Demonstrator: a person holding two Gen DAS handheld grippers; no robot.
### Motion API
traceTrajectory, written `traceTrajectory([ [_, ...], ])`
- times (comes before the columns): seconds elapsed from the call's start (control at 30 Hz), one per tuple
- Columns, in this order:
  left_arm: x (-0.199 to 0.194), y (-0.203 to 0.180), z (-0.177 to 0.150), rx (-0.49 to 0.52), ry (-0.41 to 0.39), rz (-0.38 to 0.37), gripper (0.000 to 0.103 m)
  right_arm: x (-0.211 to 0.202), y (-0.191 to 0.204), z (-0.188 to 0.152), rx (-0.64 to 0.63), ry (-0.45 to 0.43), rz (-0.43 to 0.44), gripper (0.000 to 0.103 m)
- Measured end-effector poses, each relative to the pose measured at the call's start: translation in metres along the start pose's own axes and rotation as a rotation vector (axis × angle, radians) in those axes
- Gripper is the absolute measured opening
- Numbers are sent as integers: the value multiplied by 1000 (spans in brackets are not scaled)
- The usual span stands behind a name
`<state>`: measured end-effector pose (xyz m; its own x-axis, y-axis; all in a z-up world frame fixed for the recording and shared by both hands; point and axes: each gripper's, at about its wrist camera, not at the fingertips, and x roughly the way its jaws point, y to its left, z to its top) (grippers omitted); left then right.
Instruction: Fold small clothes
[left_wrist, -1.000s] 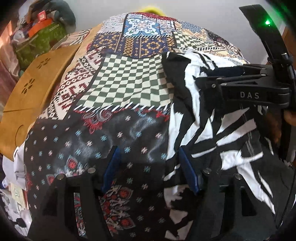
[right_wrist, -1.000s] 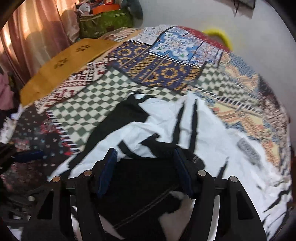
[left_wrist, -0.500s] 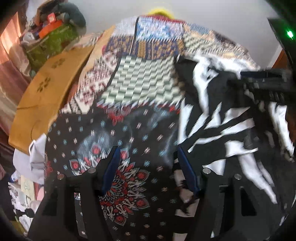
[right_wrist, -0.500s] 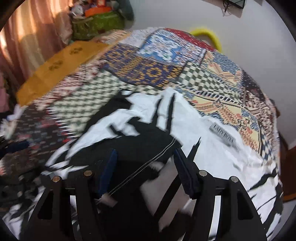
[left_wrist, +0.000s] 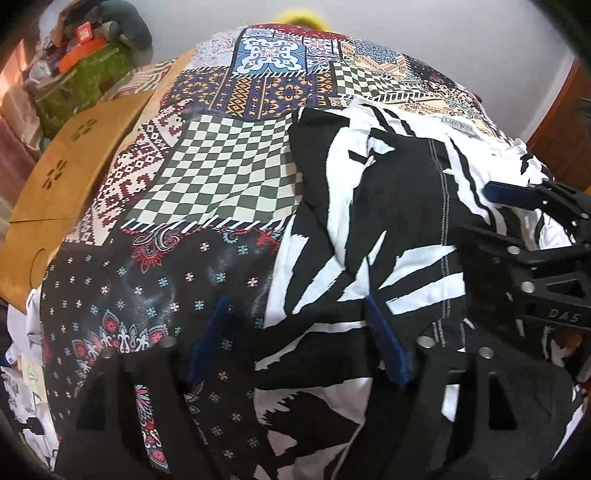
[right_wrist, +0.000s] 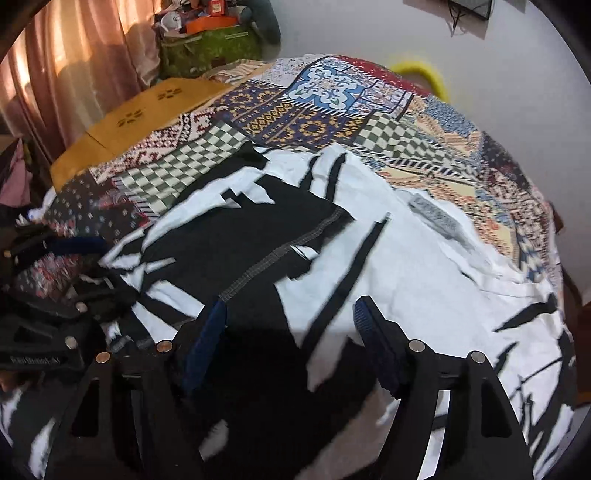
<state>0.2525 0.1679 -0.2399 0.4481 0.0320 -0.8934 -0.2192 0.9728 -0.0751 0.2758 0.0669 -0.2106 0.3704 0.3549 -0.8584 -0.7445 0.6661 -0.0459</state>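
Both grippers spread apart, left gripper (left_wrist: 299, 332), right gripper (right_wrist: 291, 336), over black-and-white garment (right_wrist: 406, 266), patchwork bedspread (left_wrist: 221, 177) beneath

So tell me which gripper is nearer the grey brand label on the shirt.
Right. The right gripper hangs open over the black-and-white shirt, with the grey label just ahead and to its right. The left gripper is open at the shirt's opposite edge, farther off.

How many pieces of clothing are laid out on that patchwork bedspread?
1: a black-and-white garment spread on the bedspread, with the right hand-held gripper above it and the left hand-held gripper at its left edge. More clothes could lie hidden underneath.
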Motion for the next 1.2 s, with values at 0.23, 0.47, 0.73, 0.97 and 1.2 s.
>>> traceTrajectory([
  [0.23,-11,-1,-12,19,26,34,82,-21,-8,-17,19,-7,-14,69],
  [0.47,-65,-15,-7,34,-66,66,81,-78,-24,-28,103,-103,-7,69],
  [0.73,-133,-58,18,65,-236,47,82,-156,-50,-47,185,-251,-22,70],
  [0.97,-133,-120,36,145,-244,14,86,-187,-93,-88,287,-301,-57,71],
  [1.2,-90,-186,42,263,-149,-35,87,-184,-154,-140,422,-241,-134,71],
])
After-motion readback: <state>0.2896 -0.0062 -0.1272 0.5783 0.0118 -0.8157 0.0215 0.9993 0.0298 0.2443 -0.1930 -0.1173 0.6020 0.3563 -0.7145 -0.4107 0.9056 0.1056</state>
